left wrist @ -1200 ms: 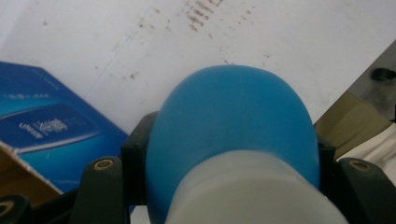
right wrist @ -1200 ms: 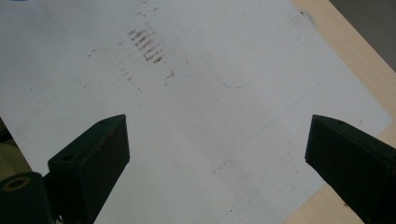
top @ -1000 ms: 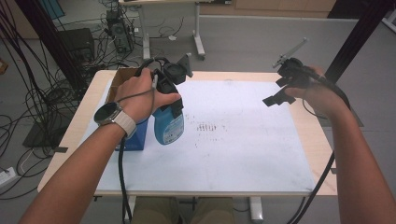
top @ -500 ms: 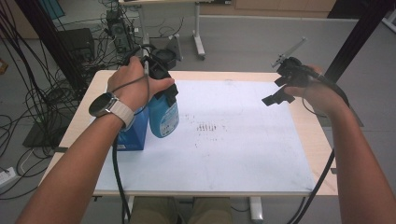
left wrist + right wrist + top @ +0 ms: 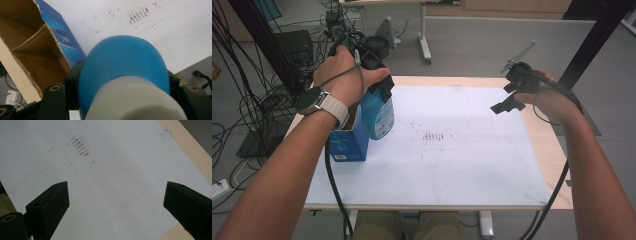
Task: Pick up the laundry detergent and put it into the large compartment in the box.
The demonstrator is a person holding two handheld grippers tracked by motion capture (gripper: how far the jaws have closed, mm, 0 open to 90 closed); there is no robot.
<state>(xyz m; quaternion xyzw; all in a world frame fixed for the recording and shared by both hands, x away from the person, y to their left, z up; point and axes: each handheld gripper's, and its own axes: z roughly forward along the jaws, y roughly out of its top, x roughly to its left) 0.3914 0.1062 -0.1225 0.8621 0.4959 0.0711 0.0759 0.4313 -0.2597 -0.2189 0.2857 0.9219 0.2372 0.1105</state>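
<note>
The left gripper (image 5: 379,82) has its two jaws pressed on one blue bottle (image 5: 377,112), just below its white top; in the left gripper view the bottle (image 5: 123,75) sits wedged between them. The bottle hangs in the air, tilted, at the table's left side, its lower end beside the one blue carton (image 5: 347,142) whose brown inside lies open (image 5: 32,52); whether bottle and carton touch, I cannot tell. The left hand (image 5: 344,75) is raised above the table's far-left corner, forearm slanting up from the near edge. The right gripper (image 5: 512,97) has its jaws spread wide with nothing between them — below them lies one white sheet (image 5: 112,182); the right hand (image 5: 549,97) hovers over the far-right part. The sheet (image 5: 452,155) covers most of the wooden table (image 5: 554,160) — bare wood shows along the right edge; its middle is open but for faint brown marks (image 5: 434,136).
</note>
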